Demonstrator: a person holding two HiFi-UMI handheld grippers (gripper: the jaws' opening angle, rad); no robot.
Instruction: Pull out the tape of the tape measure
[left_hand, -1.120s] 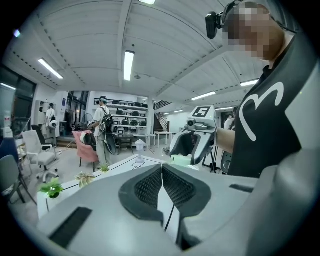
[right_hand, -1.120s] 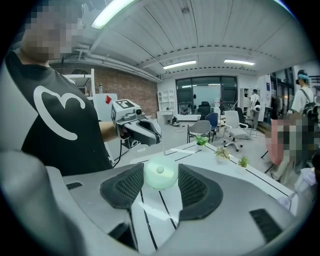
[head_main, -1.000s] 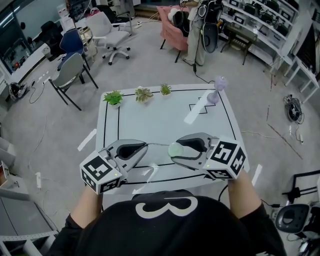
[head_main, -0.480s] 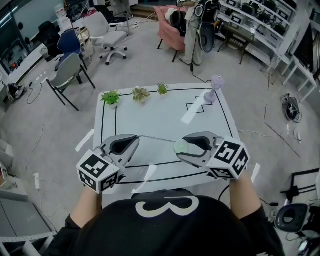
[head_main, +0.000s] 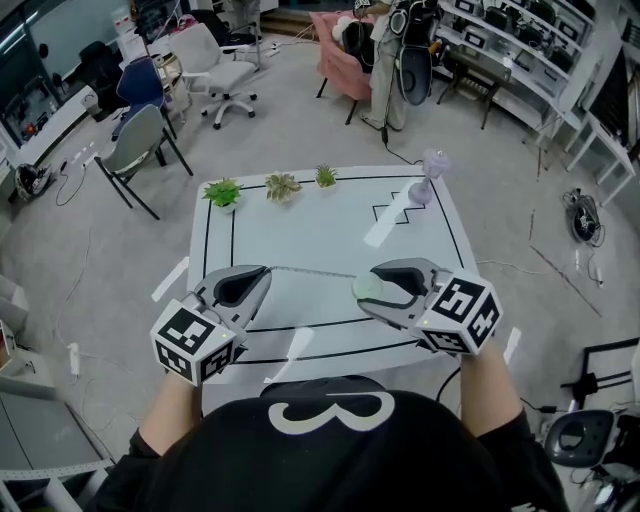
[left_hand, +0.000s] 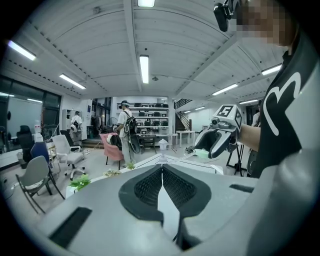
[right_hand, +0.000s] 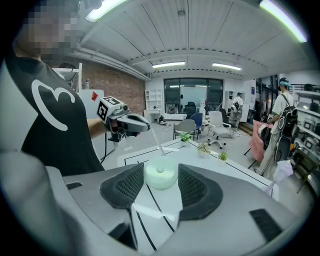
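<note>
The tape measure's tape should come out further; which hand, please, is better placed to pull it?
Left: the left tongs are shut on the tape, while the right tongs grip the green case.

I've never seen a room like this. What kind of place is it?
Probably a research lab or workshop. There is a white table marked with black lines for testing things, rolling office chairs standing around, and shelves full of equipment along the wall.

A lab or workshop hall was suggested. Well ahead of the left gripper (head_main: 266, 269), office chairs (head_main: 228, 72) and loaded shelves (head_main: 510, 35) were set on a bare floor (head_main: 300, 120); strip lights (left_hand: 144, 69) were hung overhead.
</note>
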